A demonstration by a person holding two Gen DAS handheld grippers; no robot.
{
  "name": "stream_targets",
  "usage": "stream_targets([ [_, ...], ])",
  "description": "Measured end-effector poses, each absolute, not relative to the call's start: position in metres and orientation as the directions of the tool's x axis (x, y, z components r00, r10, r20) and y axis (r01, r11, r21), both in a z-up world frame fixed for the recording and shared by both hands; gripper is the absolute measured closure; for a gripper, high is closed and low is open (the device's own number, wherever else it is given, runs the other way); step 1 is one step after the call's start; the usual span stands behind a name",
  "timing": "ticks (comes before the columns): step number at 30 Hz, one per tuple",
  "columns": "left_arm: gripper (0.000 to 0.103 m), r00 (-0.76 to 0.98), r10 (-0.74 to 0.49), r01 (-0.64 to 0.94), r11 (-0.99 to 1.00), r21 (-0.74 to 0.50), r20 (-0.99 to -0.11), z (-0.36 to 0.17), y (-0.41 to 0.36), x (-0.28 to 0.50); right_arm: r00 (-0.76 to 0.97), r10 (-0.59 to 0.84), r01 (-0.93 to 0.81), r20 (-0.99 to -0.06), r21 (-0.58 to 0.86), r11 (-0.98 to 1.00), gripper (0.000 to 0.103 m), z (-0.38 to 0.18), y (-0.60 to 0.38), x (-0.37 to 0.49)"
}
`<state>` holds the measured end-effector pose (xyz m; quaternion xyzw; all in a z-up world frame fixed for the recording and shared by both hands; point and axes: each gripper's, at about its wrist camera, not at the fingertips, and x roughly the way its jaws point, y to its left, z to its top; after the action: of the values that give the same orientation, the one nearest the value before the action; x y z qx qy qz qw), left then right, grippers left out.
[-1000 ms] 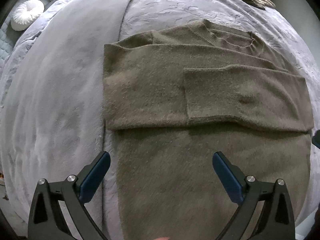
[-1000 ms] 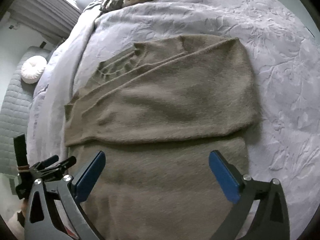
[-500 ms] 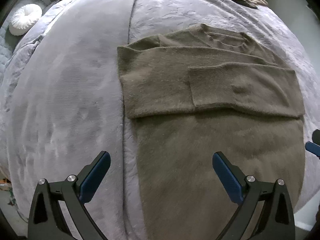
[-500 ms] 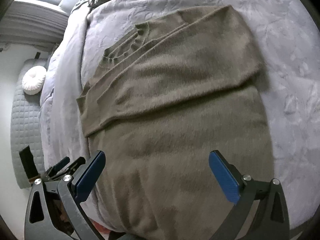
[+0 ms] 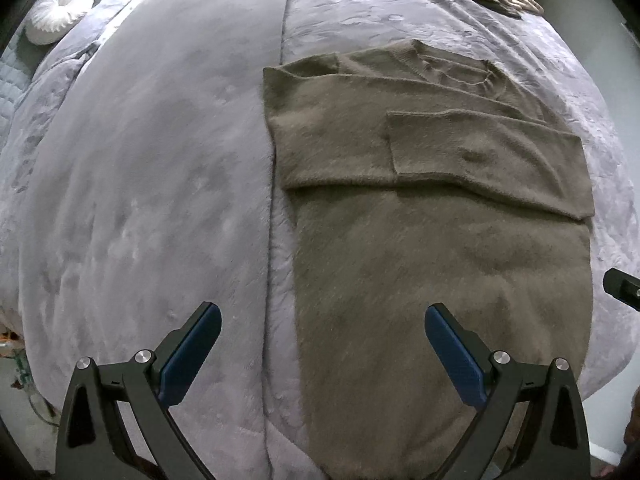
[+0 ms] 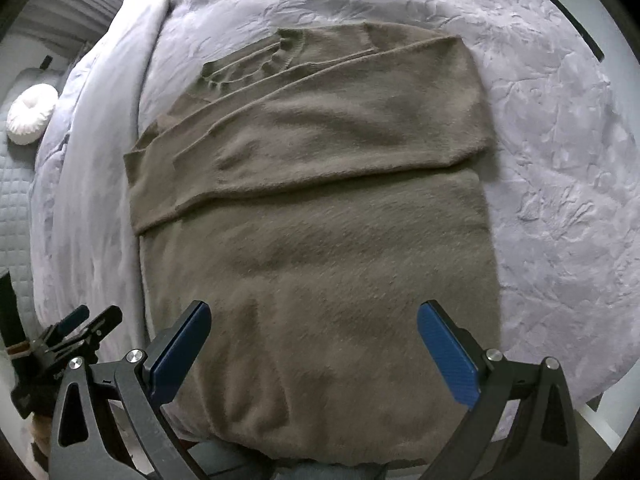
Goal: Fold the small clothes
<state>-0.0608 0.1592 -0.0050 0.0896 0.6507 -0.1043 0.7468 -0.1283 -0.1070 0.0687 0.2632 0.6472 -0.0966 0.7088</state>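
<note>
Grippers both spread wide and hold nothing: the left gripper [image 5: 323,326] hovers with the sweater's [image 5: 432,216] left edge running between its fingers, and the right gripper [image 6: 313,325] hangs above the lower body of the garment, its blue pads [image 6: 447,354] apart from the knit. Sweater lies flat on the duvet [image 5: 140,168] ahead of both, sleeves folded across the chest, collar farthest away. Its hem drops over the near bed edge, partly hidden behind the fingers; bare duvet lies open to either side.
</note>
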Motion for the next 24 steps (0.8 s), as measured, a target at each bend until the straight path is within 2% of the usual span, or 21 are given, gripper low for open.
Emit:
stream_targets([
  [12, 0.001, 0.115, -0.074, 0.301, 0.953, -0.036, -0.991, -0.008, 0.174, -0.059, 0.102, 0.179, 0.523, -0.978, 0.206, 0.827, 0.0, 0.069, -0.087, -0.142],
  [24, 0.001, 0.104, -0.042, 0.308, 0.951, -0.008, -0.994, -0.017, 0.185, -0.077, 0.086, 0.21, 0.516, -0.974, 0.224, 0.827, 0.0, 0.066, -0.091, -0.161],
])
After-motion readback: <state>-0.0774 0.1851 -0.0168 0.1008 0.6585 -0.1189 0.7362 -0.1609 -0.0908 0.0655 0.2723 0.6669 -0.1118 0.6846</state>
